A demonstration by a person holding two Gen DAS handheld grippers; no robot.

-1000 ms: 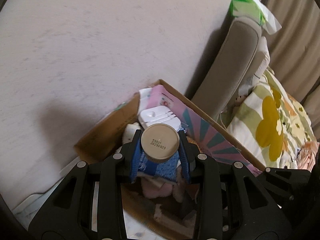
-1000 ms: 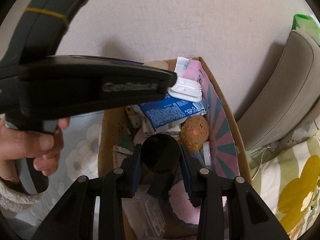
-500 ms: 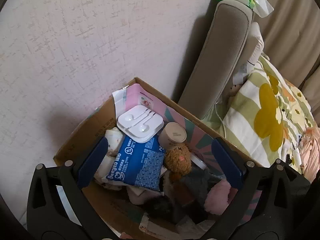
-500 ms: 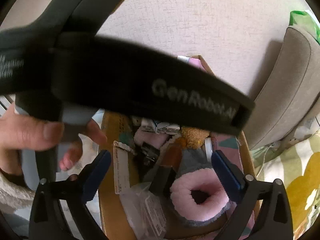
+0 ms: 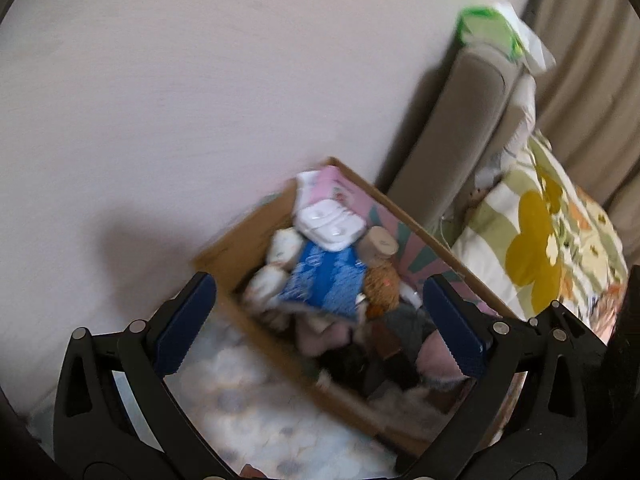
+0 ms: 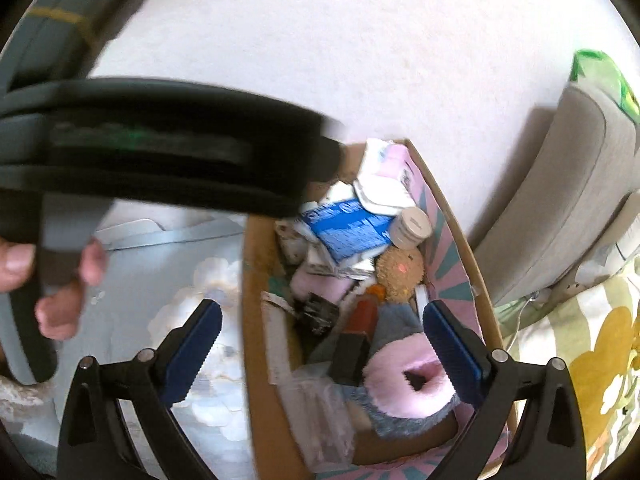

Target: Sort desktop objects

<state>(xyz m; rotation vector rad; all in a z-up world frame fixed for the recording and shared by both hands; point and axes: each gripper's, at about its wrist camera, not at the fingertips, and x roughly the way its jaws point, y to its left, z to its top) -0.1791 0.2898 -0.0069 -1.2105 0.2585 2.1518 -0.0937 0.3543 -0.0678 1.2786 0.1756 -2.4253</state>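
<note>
A cardboard box (image 5: 224,264) (image 6: 256,320) stands against the wall, full of small objects. In it lie a tan-capped bottle (image 5: 378,244) (image 6: 412,226), a blue packet (image 5: 324,280) (image 6: 348,232), a white earphone case (image 5: 330,226), a brown plush ball (image 5: 382,286) (image 6: 400,270), a dark bottle with an orange-brown top (image 6: 356,340) and a pink-lined slipper (image 6: 412,384). My left gripper (image 5: 320,328) is open and empty above the box. My right gripper (image 6: 322,348) is open and empty above the box. The left gripper's body crosses the right wrist view.
A floral cloth (image 5: 248,400) (image 6: 180,320) covers the table left of the box. A beige headboard (image 5: 452,160) (image 6: 560,208) and a flowered bedspread (image 5: 552,248) lie to the right. A green-and-white packet (image 5: 492,36) sits on the headboard. A hand (image 6: 60,280) holds the left gripper.
Both grippers were shut on bottles a second ago, opened and let them go into the box. Since then the left gripper has pulled back, up and to the left; its view is blurred.
</note>
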